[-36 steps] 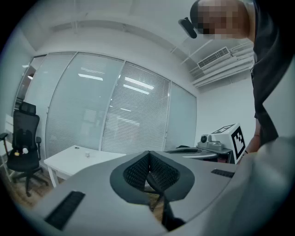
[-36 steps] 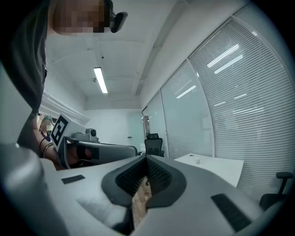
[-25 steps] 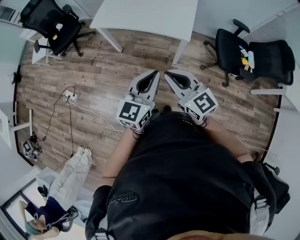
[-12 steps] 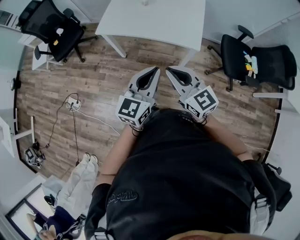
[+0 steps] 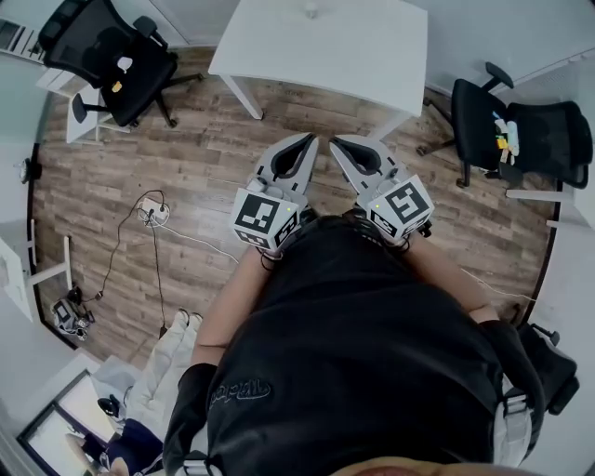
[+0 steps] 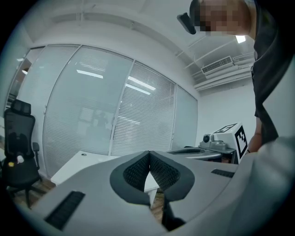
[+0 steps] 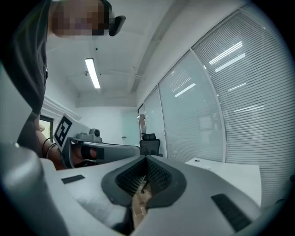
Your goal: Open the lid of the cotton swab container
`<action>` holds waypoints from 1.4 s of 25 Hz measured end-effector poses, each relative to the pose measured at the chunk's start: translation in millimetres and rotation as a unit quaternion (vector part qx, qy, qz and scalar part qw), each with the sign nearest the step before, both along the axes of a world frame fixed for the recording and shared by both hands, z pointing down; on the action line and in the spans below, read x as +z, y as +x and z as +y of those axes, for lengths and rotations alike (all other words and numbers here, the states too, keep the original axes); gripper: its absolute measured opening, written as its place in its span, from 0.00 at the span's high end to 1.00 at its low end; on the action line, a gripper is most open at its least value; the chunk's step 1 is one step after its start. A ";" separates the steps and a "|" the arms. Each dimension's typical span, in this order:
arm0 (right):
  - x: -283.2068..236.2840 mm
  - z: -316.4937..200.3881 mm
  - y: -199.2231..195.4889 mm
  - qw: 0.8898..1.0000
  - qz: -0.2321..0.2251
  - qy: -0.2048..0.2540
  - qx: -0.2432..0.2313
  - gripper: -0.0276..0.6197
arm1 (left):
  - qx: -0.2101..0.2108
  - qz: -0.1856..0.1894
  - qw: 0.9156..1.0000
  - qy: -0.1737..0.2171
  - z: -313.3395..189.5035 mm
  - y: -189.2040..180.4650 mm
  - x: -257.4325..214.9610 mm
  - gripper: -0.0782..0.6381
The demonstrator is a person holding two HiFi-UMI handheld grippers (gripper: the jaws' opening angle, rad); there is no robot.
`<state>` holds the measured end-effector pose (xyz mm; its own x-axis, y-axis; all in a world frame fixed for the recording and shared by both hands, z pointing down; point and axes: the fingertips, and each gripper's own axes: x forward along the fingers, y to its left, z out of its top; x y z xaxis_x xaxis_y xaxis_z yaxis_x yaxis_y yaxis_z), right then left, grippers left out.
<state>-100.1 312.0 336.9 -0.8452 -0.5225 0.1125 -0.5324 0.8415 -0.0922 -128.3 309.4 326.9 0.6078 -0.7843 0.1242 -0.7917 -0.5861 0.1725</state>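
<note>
Both grippers are held side by side in front of the person's chest, above the wood floor. My left gripper is shut with nothing between its jaws, and my right gripper is shut and empty too. In the left gripper view the dark pads meet at the tip of the left gripper. The right gripper view shows the same on the right gripper. A small object stands on the white table ahead, too small to identify. It also shows as a dot and a dot on the tabletop.
Black office chairs stand at the far left and far right. A power strip with cables lies on the floor at left. Another person's legs show at lower left. White desk legs reach the floor ahead.
The white table has come nearer and lower in the head view, and the person at lower left has slid toward the frame's edge. Both grippers stayed shut and kept their pose.
</note>
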 end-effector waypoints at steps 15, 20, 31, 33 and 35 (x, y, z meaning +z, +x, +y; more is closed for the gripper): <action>11.8 -33.4 -48.3 0.999 0.013 -0.001 -0.045 0.92 | -0.011 0.002 1.000 -0.024 -25.4 -35.0 20.6 0.87; 13.0 -64.0 -44.7 0.998 0.010 -0.001 -0.060 0.92 | -0.024 -0.002 0.999 -0.023 -53.6 -31.9 22.2 0.87; -0.7 -171.6 14.8 0.998 0.009 0.022 -0.055 0.92 | -0.024 -0.002 1.000 0.005 -160.5 25.4 7.5 0.87; -3.1 -190.2 32.3 0.998 0.010 0.026 -0.051 0.92 | -0.017 -0.002 1.000 0.008 -179.7 44.1 5.3 0.87; -3.1 -206.1 51.0 0.998 0.013 0.029 -0.048 0.92 | -0.011 -0.002 1.000 0.009 -197.3 63.5 5.6 0.87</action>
<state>-49.0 106.0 333.9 -0.8889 -0.4454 0.1068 -0.4507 0.8922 -0.0301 -64.7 112.0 332.6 0.5897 -0.7996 0.1134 -0.8053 -0.5713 0.1586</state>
